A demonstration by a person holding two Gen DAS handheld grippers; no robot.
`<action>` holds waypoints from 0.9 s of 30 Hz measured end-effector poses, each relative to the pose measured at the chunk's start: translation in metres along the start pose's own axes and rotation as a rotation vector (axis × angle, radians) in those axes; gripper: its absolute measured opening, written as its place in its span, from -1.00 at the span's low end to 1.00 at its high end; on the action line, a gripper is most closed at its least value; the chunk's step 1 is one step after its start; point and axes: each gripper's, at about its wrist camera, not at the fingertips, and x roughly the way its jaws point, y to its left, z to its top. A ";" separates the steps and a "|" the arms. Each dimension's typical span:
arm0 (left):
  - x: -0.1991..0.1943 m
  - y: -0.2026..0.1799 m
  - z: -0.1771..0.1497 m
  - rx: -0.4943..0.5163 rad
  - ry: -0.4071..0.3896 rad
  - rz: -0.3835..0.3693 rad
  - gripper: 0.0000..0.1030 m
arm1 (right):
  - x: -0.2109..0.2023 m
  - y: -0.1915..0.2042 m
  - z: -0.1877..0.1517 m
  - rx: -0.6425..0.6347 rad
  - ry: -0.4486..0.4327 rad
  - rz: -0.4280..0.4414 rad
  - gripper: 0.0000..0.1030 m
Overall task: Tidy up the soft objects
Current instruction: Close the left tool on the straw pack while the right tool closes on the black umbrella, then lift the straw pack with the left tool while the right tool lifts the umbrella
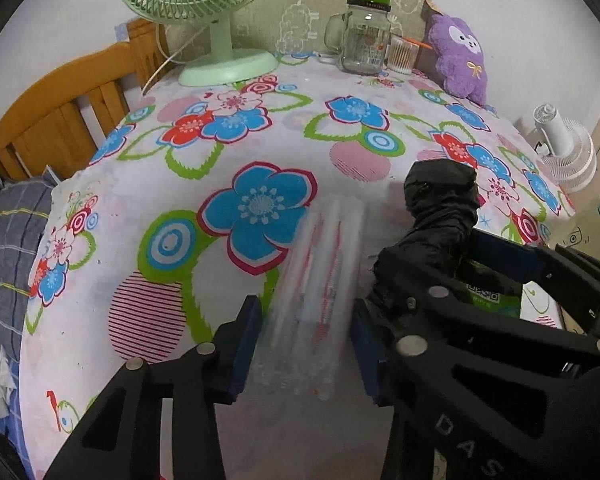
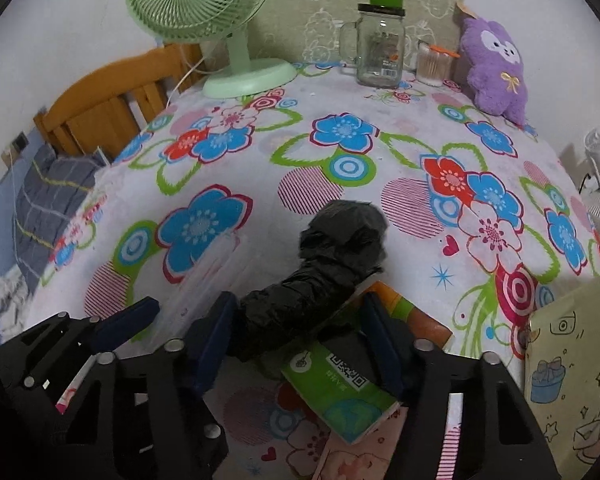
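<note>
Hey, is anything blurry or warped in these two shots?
Left wrist view: the clear plastic pack between the left tongs is smeared by motion blur; the rest is sharp. Right wrist view: the black bag roll is sharp. Both views: fisheye bulges the floral tablecloth, dark corners, soft even light.

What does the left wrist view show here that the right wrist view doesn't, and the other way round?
Only the left wrist view shows the left gripper head-on, open around the clear plastic roll.

Only the right wrist view shows the right gripper open around the black bag roll and the green packet lying whole under that roll.

Both show the green fan, glass jar, purple plush and floral tablecloth.
</note>
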 end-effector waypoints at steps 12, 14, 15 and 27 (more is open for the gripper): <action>-0.007 -0.003 0.000 0.013 -0.033 -0.005 -0.53 | -0.001 -0.001 -0.001 0.009 0.003 0.020 -0.36; -0.010 -0.004 0.000 0.016 -0.041 -0.004 -0.53 | -0.005 -0.001 -0.001 0.010 -0.005 0.020 -0.38; -0.012 -0.005 0.000 0.017 -0.044 -0.004 -0.53 | -0.007 -0.001 -0.001 0.009 -0.010 0.019 -0.38; -0.041 -0.019 -0.001 0.028 -0.104 0.003 -0.54 | -0.041 -0.007 -0.004 0.008 -0.076 0.021 -0.39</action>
